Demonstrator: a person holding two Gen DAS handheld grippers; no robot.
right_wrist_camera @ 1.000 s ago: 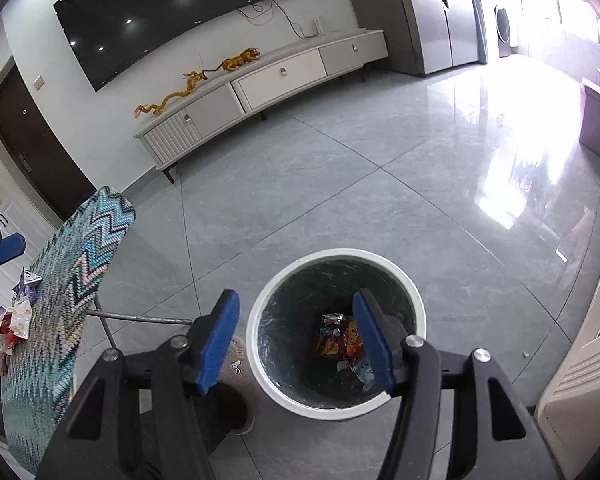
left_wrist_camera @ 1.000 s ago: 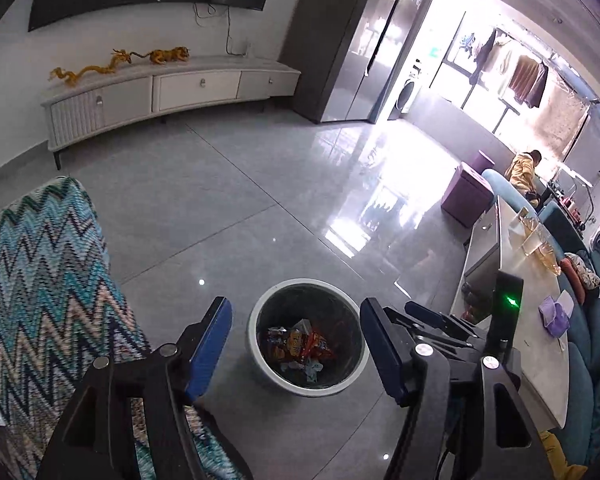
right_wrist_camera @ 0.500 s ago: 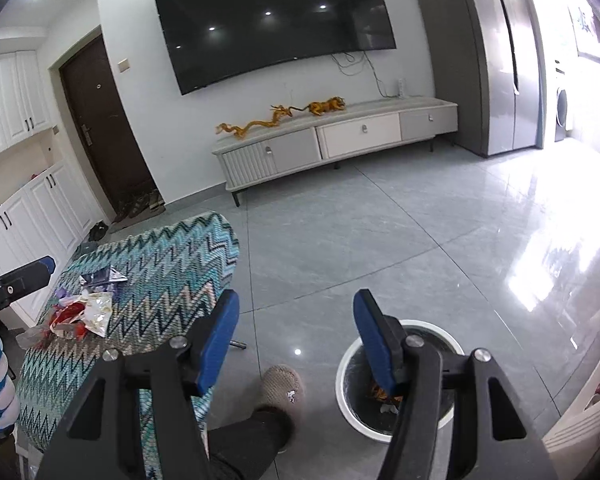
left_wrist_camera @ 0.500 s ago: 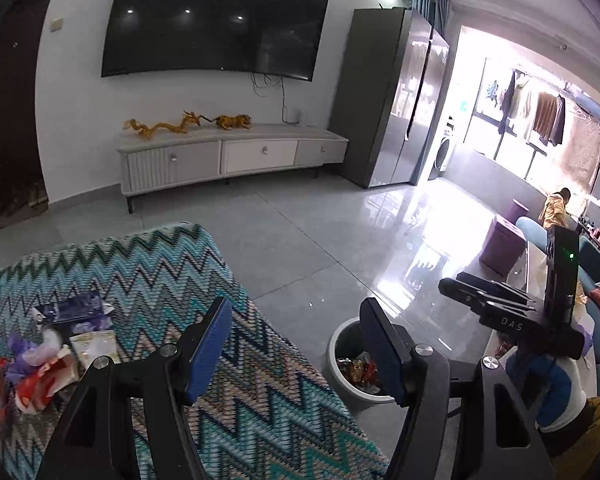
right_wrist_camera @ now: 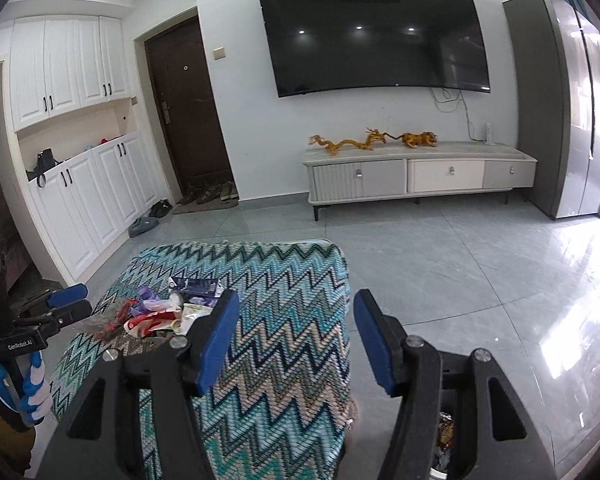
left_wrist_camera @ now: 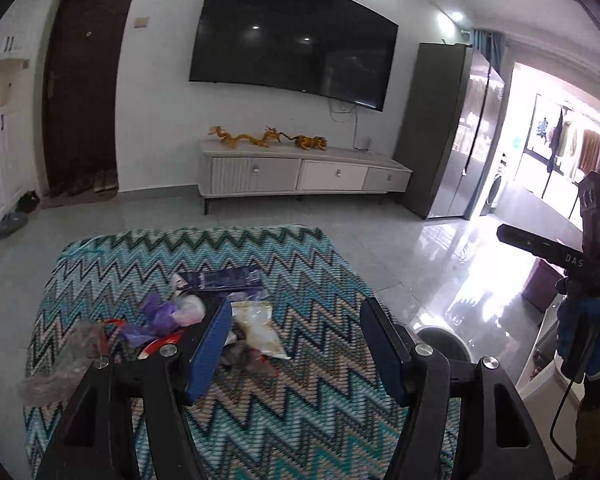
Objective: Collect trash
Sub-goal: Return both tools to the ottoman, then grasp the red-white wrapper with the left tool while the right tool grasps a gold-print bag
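A home living room: wall-mounted television [right_wrist_camera: 374, 32], low media cabinet [right_wrist_camera: 416, 174], shoes by door [right_wrist_camera: 210, 194]

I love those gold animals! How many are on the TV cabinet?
2: a long golden dragon toward the left of the TV cabinet, and a golden tiger right beside it, near the middle.

trash bin [left_wrist_camera: 446, 342]: only its far rim shows at four o'clock in the left view, the rest behind the gripper finger
trash bin, right view [right_wrist_camera: 444, 432]: a sliver with wrappers, glimpsed through the finger frame at five o'clock
trash pile [left_wrist_camera: 204, 320]: near side covered by the left finger; items too crumpled to name
zigzag cloth [left_wrist_camera: 308, 412]: near edge cut off at six o'clock
left gripper [right_wrist_camera: 62, 306]: body cut off at nine o'clock
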